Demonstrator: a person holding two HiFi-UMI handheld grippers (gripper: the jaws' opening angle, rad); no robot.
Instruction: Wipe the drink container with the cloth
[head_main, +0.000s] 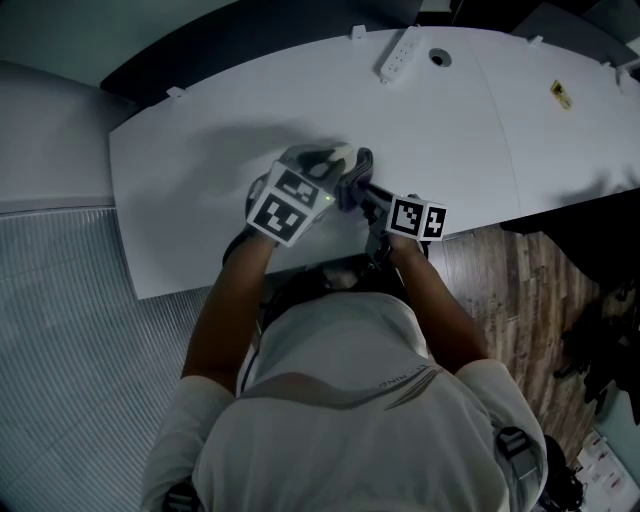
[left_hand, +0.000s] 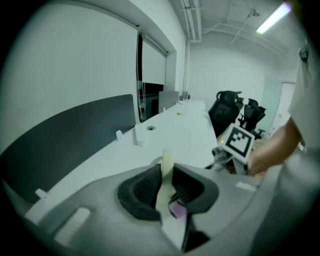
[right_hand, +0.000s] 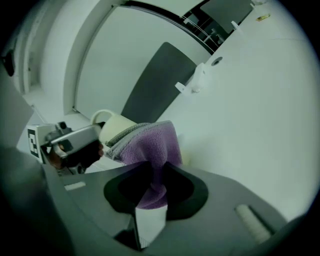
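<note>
Mid-frame over the white bench (head_main: 200, 120), the left gripper (left_hand: 167, 182) steadies the cream mug (right_hand: 114, 127), fingers clamped on its wall, so the right gripper (right_hand: 152, 177), fingers pinching the purple cloth (right_hand: 150, 145), can rub its side.

Cream mug (right_hand: 116, 128) w/ loop handle, purple cloth (right_hand: 150, 145) w/ grey edge bunched against mug's side

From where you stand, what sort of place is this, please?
Most likely an open-plan office: a long white desk with a dark divider panel, a power strip lying on it, and black office chairs beyond.
</note>
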